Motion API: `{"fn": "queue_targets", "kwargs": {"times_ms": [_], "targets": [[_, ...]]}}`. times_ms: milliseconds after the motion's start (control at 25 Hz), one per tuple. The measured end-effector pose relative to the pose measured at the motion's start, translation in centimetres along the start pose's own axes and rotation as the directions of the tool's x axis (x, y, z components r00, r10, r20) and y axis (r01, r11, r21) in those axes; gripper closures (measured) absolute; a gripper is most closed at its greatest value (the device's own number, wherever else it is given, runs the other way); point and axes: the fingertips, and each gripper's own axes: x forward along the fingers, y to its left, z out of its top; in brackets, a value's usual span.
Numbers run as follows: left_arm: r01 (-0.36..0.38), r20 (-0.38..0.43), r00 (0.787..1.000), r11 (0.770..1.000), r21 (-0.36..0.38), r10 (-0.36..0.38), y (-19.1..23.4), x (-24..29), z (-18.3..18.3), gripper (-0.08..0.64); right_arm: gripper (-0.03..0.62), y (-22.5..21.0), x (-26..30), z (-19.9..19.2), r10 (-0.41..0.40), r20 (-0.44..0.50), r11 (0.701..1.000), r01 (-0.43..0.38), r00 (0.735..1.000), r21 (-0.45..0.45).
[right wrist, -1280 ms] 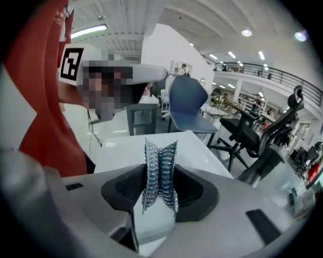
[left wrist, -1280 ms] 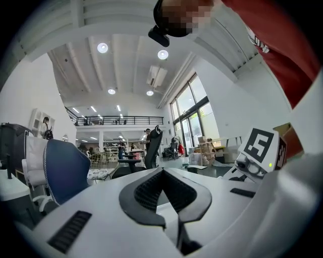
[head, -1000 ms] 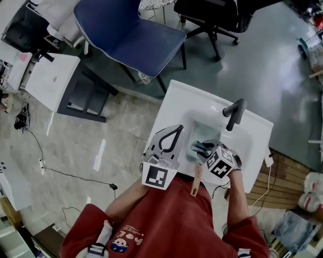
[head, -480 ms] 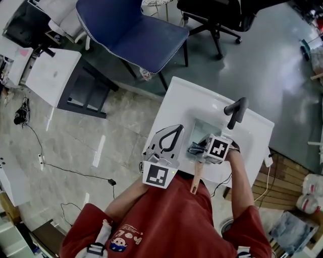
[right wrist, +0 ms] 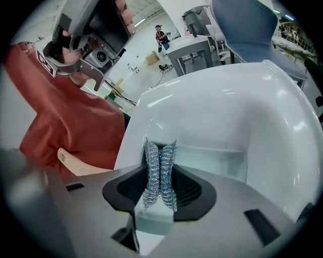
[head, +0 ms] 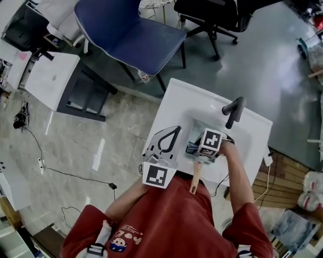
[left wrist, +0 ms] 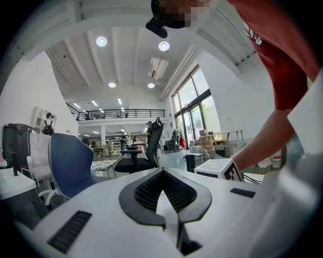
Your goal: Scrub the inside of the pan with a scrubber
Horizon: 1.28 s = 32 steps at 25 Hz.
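A white sink unit point(head: 177, 103) stands in front of me. The pan's wooden handle point(head: 196, 179) sticks out over the front edge toward my body, and it also shows in the right gripper view as the handle point(right wrist: 75, 161). The pan's bowl is hidden under my right gripper point(head: 196, 148). That gripper hangs over the basin, shut on a steel-mesh scrubber point(right wrist: 160, 171), and the scrubber point(head: 192, 148) points left and down. My left gripper point(head: 177, 129) rests over the sink's left rim, shut and empty. It point(left wrist: 162, 171) points out into the room.
A black faucet point(head: 233, 112) rises at the basin's far right. Beyond the sink are a blue chair point(head: 131, 33) and a black office chair point(head: 212, 15). A white side table point(head: 50, 80) stands to the left, with cables on the floor point(head: 75, 174).
My right gripper has moved with the scrubber away from my body and a little left, over the basin. The left gripper has stayed put.
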Motion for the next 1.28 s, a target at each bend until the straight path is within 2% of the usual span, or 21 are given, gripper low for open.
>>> {"fn": "queue_targets", "kwargs": {"times_ms": [200, 280, 360, 520, 600, 760, 1080, 1160, 1280], "targets": [[0.011, 0.002, 1.000, 1.000, 0.010, -0.011, -0.2, 0.3, -0.1, 0.548, 0.431, -0.3, 0.1, -0.7, -0.039, -0.025, 0.999, 0.039, 0.999, 0.014], [0.015, -0.003, 1.000, 1.000, 0.007, -0.015, -0.4, 0.4, -0.3, 0.548, 0.431, -1.1, 0.0, -1.8, -0.097, -0.065, 0.995, 0.099, 0.993, 0.028], [0.018, -0.006, 1.000, 1.000, 0.003, -0.018, -0.5, 0.5, -0.4, 0.548, 0.431, -2.6, -0.3, -1.6, -0.183, -0.050, 0.983, 0.183, 0.982, -0.003], [0.022, -0.012, 1.000, 1.000, 0.001, -0.022, -0.7, 0.6, -0.6, 0.548, 0.431, -3.8, 0.0, -0.7, -0.251, 0.003, 0.968, 0.251, 0.968, -0.021], [0.021, -0.015, 1.000, 1.000, 0.009, -0.021, -0.6, 0.7, -0.7, 0.548, 0.431, -5.3, 0.0, -1.0, -0.333, 0.011, 0.942, 0.333, 0.943, -0.027], [0.025, -0.024, 0.999, 1.000, 0.005, -0.025, -0.8, 1.0, -0.8, 0.546, 0.434, -7.7, 0.3, -1.4, -0.494, 0.012, 0.866, 0.494, 0.869, -0.076], [0.054, -0.028, 0.998, 0.998, 0.016, -0.054, -1.7, 1.7, -0.9, 0.548, 0.439, -11.0, 0.5, -2.0, -0.674, 0.008, 0.734, 0.672, 0.738, -0.101], [0.061, -0.021, 0.998, 0.998, 0.027, -0.061, -1.9, 1.6, -1.0, 0.548, 0.440, -11.3, 0.5, -2.0, -0.687, 0.003, 0.723, 0.684, 0.727, -0.090], [0.055, -0.021, 0.998, 0.998, 0.013, -0.055, -1.7, 1.5, -0.9, 0.548, 0.439, -11.3, 0.6, -1.8, -0.687, -0.008, 0.724, 0.684, 0.726, -0.088]]}}
